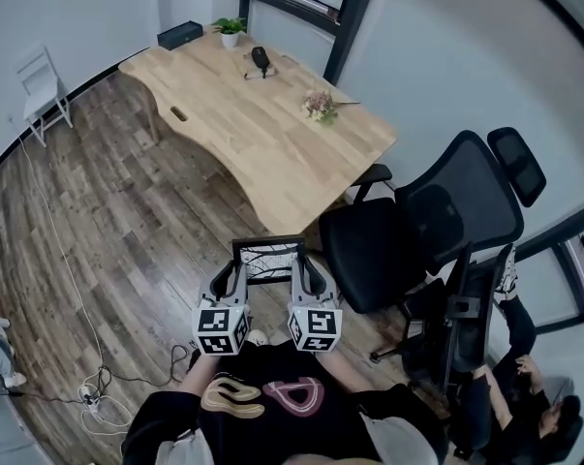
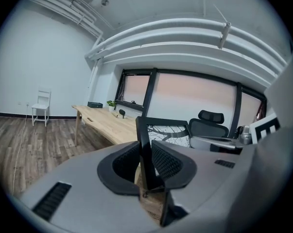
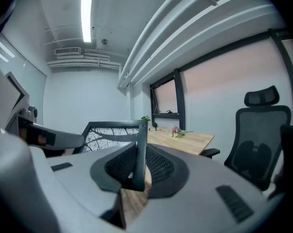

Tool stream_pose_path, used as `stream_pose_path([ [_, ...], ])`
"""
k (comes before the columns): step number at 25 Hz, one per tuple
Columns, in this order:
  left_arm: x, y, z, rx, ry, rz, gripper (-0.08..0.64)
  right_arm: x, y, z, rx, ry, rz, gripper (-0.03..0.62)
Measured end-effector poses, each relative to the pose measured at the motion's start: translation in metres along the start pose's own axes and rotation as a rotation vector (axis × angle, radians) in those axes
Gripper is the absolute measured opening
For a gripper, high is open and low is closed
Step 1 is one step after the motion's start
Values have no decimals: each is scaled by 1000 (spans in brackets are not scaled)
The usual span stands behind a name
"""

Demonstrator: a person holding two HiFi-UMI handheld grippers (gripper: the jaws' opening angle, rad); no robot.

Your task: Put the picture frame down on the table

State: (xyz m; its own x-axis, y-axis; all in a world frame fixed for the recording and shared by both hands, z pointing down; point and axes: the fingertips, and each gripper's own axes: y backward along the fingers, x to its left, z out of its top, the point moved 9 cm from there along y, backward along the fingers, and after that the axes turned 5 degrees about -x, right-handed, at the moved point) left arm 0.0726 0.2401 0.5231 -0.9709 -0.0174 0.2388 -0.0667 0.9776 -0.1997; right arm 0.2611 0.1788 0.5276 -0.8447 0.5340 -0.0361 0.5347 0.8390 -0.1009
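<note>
A black picture frame with a white-and-black branch print is held up in the air in front of the person, short of the near corner of the wooden table. My left gripper is shut on the frame's left edge. My right gripper is shut on its right edge. In both gripper views the frame's edge stands upright between the ribbed pads, and the print shows beyond them.
On the table lie a small pink flower bunch, a black object on paper, a potted plant and a dark box. A black office chair stands right of the frame. A white chair and floor cables are at the left.
</note>
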Motion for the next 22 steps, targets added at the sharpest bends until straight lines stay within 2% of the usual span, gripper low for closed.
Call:
stream_pose_path([
  [9, 3, -20, -3, 38, 5, -29, 87, -10, -12, -5, 40, -17, -21, 73],
  [18, 49, -66, 5, 62, 9, -85, 87, 6, -63, -10, 48, 13, -64, 74],
  [22, 75, -101, 20, 72, -10, -128, 87, 7, -103, -11, 72, -70, -98, 74],
])
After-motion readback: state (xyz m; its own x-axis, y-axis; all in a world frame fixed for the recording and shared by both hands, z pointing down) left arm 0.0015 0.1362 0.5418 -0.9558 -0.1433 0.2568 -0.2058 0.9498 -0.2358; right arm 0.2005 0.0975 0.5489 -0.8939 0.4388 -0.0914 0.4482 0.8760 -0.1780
